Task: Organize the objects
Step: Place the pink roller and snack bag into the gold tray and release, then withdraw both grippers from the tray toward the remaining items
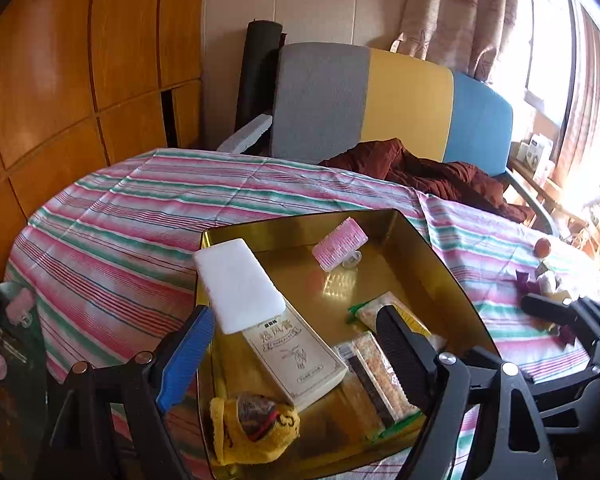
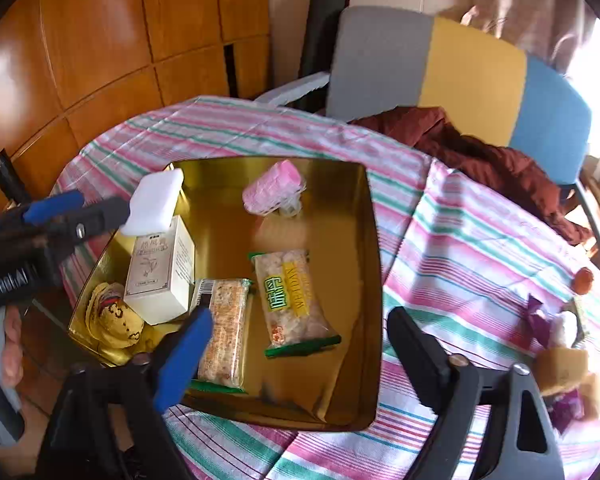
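A gold tray [image 2: 364, 280] [image 1: 432, 252] sits on the striped tablecloth. In it lie a pink hair roller [image 2: 272, 192] [image 1: 340, 243], two snack packs [image 2: 296, 300] [image 2: 224, 328], a cream box [image 2: 160, 272] [image 1: 296, 356], a white sponge block [image 2: 154, 200] [image 1: 240, 284] resting on the box and the tray rim, and a yellow cloth bundle [image 2: 112, 320] [image 1: 256, 428]. My left gripper [image 1: 296, 352] [image 2: 100, 208] is open over the tray's left side, empty. My right gripper [image 2: 300, 352] is open above the tray's near edge, empty.
Loose items lie on the cloth at the right: a purple wrapper [image 2: 538, 320], yellow cake-like pieces [image 2: 562, 364], a small red fruit [image 2: 582, 278] [image 1: 542, 247]. A chair [image 2: 472, 64] with a dark red jacket [image 2: 492, 156] stands behind the table. A glass side table [image 1: 8, 344] is at left.
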Demonstrator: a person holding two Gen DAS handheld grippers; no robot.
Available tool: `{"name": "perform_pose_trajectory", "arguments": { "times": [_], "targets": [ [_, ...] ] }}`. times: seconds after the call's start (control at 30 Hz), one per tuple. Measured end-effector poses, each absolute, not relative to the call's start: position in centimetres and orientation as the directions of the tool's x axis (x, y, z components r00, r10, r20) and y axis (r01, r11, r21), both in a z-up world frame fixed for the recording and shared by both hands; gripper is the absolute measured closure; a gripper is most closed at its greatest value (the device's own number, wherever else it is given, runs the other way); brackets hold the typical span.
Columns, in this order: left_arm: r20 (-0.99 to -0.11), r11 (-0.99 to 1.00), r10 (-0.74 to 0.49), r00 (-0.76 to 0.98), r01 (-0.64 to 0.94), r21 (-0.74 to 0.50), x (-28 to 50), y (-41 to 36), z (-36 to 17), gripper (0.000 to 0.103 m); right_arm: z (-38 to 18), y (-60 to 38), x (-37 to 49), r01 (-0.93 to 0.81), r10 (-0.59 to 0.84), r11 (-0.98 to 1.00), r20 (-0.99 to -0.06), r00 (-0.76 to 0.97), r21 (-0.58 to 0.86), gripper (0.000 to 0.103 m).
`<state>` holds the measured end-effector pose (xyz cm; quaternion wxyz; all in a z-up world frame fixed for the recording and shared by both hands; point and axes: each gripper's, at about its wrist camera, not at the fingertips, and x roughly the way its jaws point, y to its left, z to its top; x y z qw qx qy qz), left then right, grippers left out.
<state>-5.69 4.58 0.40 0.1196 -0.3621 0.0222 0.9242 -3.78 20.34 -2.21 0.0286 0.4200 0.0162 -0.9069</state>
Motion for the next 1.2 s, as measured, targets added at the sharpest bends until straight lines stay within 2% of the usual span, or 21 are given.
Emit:
{"name": "perform_pose_trajectory", "arguments": {
  "times": [0.13, 0.4, 0.83, 1.2],
  "targets": [
    [-0.668, -0.969, 0.192, -0.719, -0.247, -0.013, -4.5, 5.4, 0.6, 0.018, -1.3, 20.3, -2.5, 0.036, -0.003, -0.999, -0.73, -0.683, -0.029, 0.004],
    [-0.665, -0.955, 0.208, -0.718, -0.295, 0.02, -3.0, 7.4, 1.1, 0.018, 0.2, 21.3, -0.9, -0.021, 0.05, -0.998, -0.685, -0.726, -0.051, 0.0],
    [-0.687, -0.92, 0.258, -0.68, -0.39, 0.04, -1.6, 11.1, 0.8, 0.018, 1.3, 26.4, 1.1, -0.152, 0.154, -0.987, -0.657, -0.738, -0.061, 0.0],
    [-0.715, -0.879, 0.318, -0.623, -0.475, 0.024, -1.1, 13.8, 0.0, 0.018, 0.9, 34.0, 2.7, -0.317, 0.308, -0.942, -0.661, -0.684, -0.11, 0.0]
  ]
}}
